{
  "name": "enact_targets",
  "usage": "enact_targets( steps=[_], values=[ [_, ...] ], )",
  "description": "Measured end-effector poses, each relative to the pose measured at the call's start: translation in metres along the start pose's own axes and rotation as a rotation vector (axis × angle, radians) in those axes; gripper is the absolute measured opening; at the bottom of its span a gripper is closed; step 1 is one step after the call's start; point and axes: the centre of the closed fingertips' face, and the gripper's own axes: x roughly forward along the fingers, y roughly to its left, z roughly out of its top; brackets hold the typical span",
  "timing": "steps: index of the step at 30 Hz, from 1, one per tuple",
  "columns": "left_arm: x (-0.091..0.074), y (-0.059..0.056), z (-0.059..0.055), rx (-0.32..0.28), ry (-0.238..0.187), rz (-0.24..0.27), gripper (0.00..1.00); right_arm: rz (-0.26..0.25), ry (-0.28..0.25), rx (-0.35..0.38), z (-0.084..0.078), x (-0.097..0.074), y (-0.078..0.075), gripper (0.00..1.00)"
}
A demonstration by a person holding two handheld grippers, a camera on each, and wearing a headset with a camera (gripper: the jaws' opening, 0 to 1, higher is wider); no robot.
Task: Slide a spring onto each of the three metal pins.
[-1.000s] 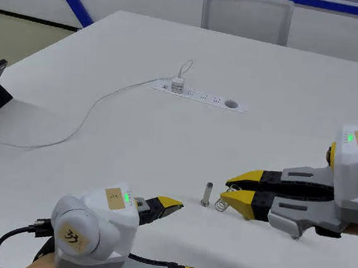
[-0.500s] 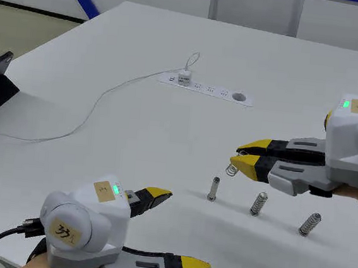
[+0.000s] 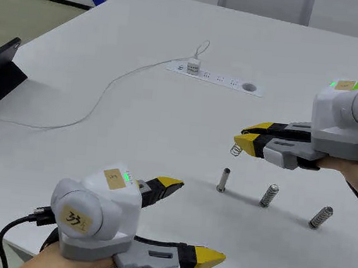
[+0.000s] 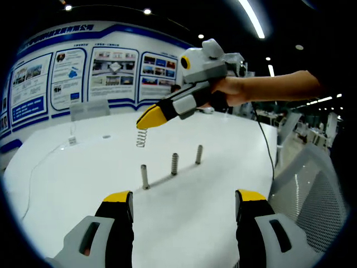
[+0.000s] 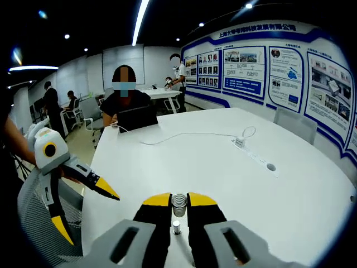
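A tan sticker (image 3: 75,220) on the round back of the left gripper (image 3: 193,221) reads "33" in handwriting. The small tag (image 3: 115,178) on its top is too faint to read. The blue heading (image 5: 251,27) over the wall boards (image 5: 245,70) is too small to make out.

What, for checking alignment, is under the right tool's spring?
A bare upright silver metal pin, below the small coiled steel spring; the right tool hides the white table beside it.

The table top (image 3: 135,123) is recorded as smooth, white and faintly sheened. The bare pin (image 3: 223,180) is noted as dull grey metal. The spring (image 3: 236,150) clamped in the right gripper (image 3: 245,142) is bright coiled wire (likewise the two springs (image 3: 269,195) (image 3: 321,217) nearer the table's right edge). Its shell and that of the left gripper (image 3: 197,222) are found to be glossy white plastic, with matt yellow tips.
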Motion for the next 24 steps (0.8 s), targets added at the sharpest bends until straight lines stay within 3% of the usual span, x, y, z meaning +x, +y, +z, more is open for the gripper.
enact_targets(
  steps=[13,24],
  values=[
    [-0.001,0.005,0.0,-0.029,-0.006,0.016,0.8,0.013,0.093,0.033,-0.025,0.015,0.003,0.1],
    [-0.001,0.007,-0.001,-0.043,-0.005,0.02,0.8,0.015,0.141,-0.002,-0.041,0.022,0.007,0.11]
  ],
)
